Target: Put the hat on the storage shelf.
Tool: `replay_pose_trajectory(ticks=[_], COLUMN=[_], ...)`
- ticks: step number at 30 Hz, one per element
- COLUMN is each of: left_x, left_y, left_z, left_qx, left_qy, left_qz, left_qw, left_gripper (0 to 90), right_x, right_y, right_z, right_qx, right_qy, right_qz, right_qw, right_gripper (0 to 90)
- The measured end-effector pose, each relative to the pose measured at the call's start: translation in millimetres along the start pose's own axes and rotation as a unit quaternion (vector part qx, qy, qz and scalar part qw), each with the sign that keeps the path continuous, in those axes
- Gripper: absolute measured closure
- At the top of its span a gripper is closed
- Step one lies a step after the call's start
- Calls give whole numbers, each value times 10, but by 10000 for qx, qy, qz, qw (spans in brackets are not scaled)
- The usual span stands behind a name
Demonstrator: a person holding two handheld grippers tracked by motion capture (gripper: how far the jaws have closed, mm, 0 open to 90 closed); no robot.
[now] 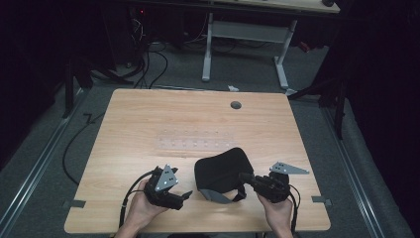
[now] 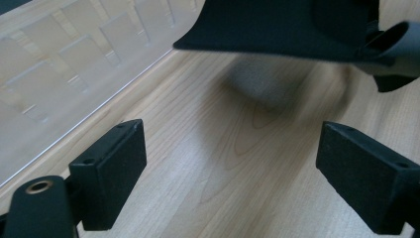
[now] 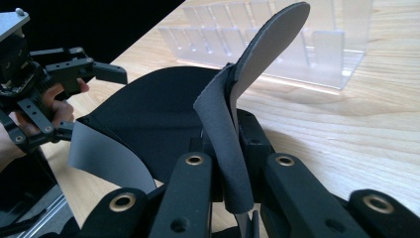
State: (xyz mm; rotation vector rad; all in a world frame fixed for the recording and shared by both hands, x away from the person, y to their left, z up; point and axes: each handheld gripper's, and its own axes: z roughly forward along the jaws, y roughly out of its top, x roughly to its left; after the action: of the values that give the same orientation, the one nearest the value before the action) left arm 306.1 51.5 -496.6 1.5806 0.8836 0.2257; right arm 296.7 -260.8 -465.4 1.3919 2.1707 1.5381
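On wood-grain table [image 1: 148, 124]: right gripper [image 3: 237, 148] pinches soft black pouch's [image 1: 220, 171] flap; left gripper [image 2: 230, 168] open

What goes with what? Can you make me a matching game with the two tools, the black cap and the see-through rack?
Things:
1. left tool
2. right tool
3. black cap
4. see-through rack

States:
A. lying on the middle of the table
B. jaws open, nothing between them
C. held by its grey strap
D. jaws shut on the grey strap

Pairs: 1-B, 2-D, 3-C, 4-A

Black grippers [image 1: 185, 195] with brass-ringed screws, grey plates, trailing cables.
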Motion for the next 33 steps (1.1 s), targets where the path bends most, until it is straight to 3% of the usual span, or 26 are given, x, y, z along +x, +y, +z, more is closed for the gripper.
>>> replay_pose_trajectory(ticks=[13, 19, 33], left_x=[-90, -98, -109], left_y=[-3, -3, -9], left_z=[27, 39, 67], left_qx=[-11, -27, -5], left_qy=[-160, -200, -218], left_qz=[171, 115, 135], left_qw=[9997, 9997, 9997], left_gripper=[86, 87, 95], right_x=[104, 125, 166], right_y=[74, 105, 134], right_z=[181, 238, 307], right_qx=[386, 557, 700], right_qy=[137, 135, 101], right_qz=[-43, -21, 55], right_qw=[9992, 9984, 9975], right_gripper=[851, 850, 848])
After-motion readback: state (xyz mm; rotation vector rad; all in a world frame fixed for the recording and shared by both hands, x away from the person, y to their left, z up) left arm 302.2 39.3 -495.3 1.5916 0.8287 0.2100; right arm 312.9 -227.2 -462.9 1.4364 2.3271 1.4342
